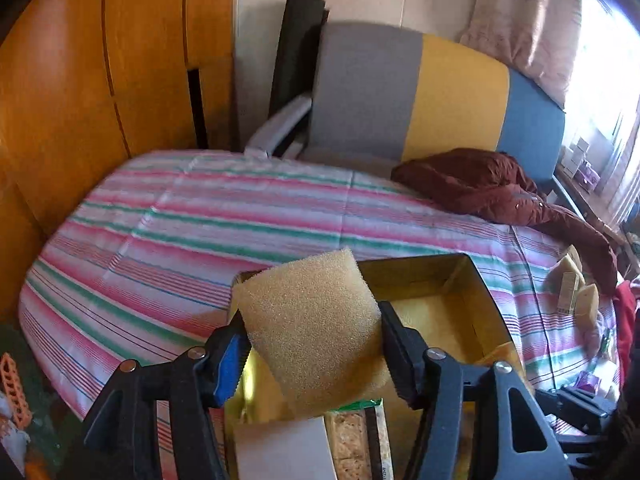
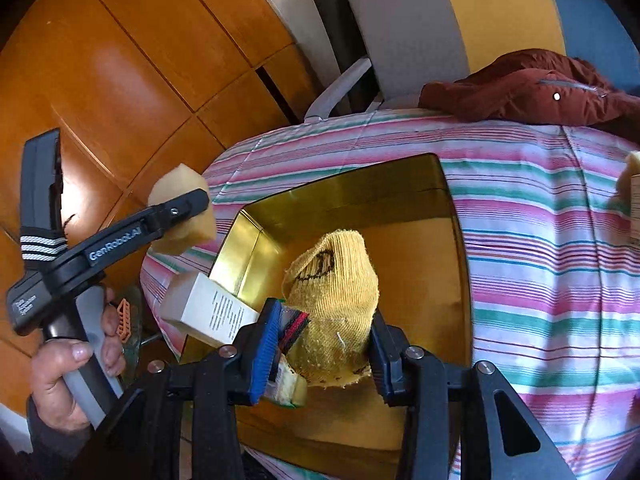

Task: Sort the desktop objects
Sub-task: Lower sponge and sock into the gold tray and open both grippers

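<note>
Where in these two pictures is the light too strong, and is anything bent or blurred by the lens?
Left wrist view: the window at the right edge is blown out white; the striped cover bulges like a dome, and the sponge is slightly soft. Right wrist view: glare on the wooden panels and the gold box wall; straight panel seams curve.

Bed with striped pink/green/white sheet (image 1: 200, 216). Glossy orange wood wardrobe panels (image 1: 80, 80) along its left edge. Headboard (image 1: 440, 92) at far edge, padded in grey, yellow and blue blocks. Maroon jacket (image 1: 492, 188) at far right corner. Bright window (image 1: 608, 80) on right, pale floral curtain (image 1: 520, 20) beside it.
</note>
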Demonstrator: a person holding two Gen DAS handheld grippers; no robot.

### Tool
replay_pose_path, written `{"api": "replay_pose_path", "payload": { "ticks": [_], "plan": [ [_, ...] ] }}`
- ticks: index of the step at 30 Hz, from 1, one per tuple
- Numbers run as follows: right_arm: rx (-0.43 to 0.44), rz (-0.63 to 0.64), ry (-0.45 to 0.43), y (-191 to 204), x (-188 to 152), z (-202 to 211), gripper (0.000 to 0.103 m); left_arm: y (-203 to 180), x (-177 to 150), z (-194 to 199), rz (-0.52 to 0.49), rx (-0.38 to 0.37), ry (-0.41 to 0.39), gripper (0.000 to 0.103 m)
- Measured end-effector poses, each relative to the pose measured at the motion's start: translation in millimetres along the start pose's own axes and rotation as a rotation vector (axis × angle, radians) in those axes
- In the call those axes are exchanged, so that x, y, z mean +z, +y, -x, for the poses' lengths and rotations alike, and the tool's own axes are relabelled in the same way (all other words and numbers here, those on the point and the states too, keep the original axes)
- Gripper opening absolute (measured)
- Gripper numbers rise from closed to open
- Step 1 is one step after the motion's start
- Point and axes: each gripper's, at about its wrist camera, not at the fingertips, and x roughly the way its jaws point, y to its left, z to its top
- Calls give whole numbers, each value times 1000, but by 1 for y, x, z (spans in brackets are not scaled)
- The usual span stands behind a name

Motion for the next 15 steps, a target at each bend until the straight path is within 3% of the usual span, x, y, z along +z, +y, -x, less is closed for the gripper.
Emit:
{"api": "replay_pose_path", "payload": {
  "ticks": [2, 4, 7, 11, 15],
  "plan": [
    [21, -8, 6, 2, 3, -8, 56, 3, 1, -7, 23, -9, 29, 64],
    [44, -20, 7, 6, 5, -14, 78, 5, 0, -13, 45, -28, 50, 65],
    [49, -1, 11, 11, 5, -18, 79, 7, -3, -14, 57, -33, 47, 68],
    [34, 24, 29, 14, -1, -18, 79, 8, -3, -23, 65, -101, 92, 82],
    [-47, 66, 38, 17, -7, -14, 79, 9, 1, -12, 75, -114, 37, 85]
  ]
}}
